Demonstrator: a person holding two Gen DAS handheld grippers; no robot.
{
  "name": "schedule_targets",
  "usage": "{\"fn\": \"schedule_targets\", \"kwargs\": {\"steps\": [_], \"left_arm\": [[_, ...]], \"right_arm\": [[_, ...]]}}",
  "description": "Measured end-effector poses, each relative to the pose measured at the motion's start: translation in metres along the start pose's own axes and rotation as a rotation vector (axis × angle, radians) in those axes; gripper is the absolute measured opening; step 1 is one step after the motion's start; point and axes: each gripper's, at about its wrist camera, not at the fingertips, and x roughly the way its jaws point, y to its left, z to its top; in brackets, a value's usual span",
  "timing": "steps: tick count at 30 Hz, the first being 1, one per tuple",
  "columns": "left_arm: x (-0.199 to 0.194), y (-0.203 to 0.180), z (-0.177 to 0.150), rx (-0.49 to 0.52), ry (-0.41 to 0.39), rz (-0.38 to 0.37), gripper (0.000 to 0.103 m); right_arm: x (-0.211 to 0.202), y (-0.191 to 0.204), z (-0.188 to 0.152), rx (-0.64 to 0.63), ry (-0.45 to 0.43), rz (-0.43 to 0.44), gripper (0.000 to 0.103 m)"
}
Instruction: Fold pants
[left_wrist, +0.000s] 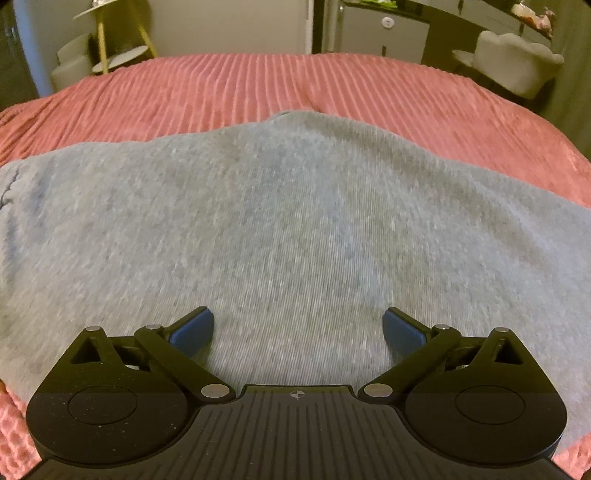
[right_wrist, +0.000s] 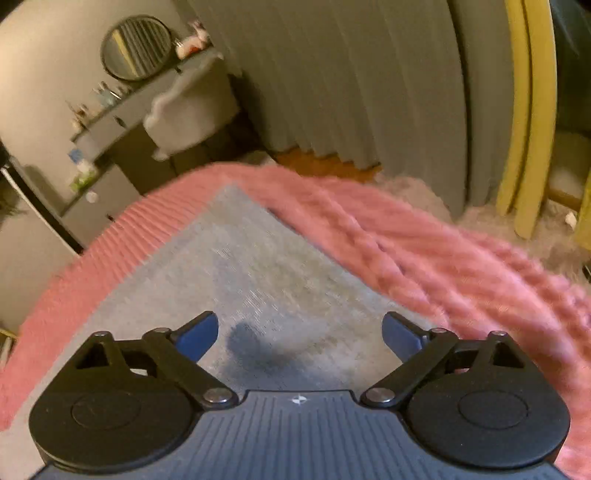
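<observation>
Grey knit pants (left_wrist: 280, 221) lie spread flat on a pink ribbed bedspread (left_wrist: 258, 85). My left gripper (left_wrist: 297, 328) is open and empty, low over the near part of the grey cloth. In the right wrist view the pants (right_wrist: 243, 266) run away from me as a narrowing strip to a corner near the bed's far edge. My right gripper (right_wrist: 299, 332) is open and empty just above the cloth, with a dark shadow under it. The view is blurred.
The pink bedspread (right_wrist: 424, 251) drops off at the right to a shaggy rug (right_wrist: 417, 192) and grey curtains. A white chair (left_wrist: 513, 62) and a desk stand beyond the bed, a yellow-legged side table (left_wrist: 114, 48) at the far left.
</observation>
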Motion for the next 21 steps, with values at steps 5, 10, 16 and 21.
{"fn": "schedule_targets", "kwargs": {"steps": [5,10,16,21], "left_arm": [[0.001,-0.001,0.0,0.003,-0.001,0.003,0.103],[0.0,-0.001,-0.001,0.003,0.003,0.009,0.103],[0.001,-0.003,-0.001,0.007,0.003,0.018,0.103],[0.001,-0.003,-0.001,0.008,0.002,0.02,0.103]], "right_arm": [[-0.039,-0.015,-0.005,0.057,-0.086,0.08,0.099],[-0.028,-0.055,-0.036,0.418,0.003,0.222,0.099],[-0.014,-0.068,-0.052,0.418,0.013,0.275,0.099],[-0.012,-0.082,-0.053,0.521,-0.01,0.316,0.099]]}}
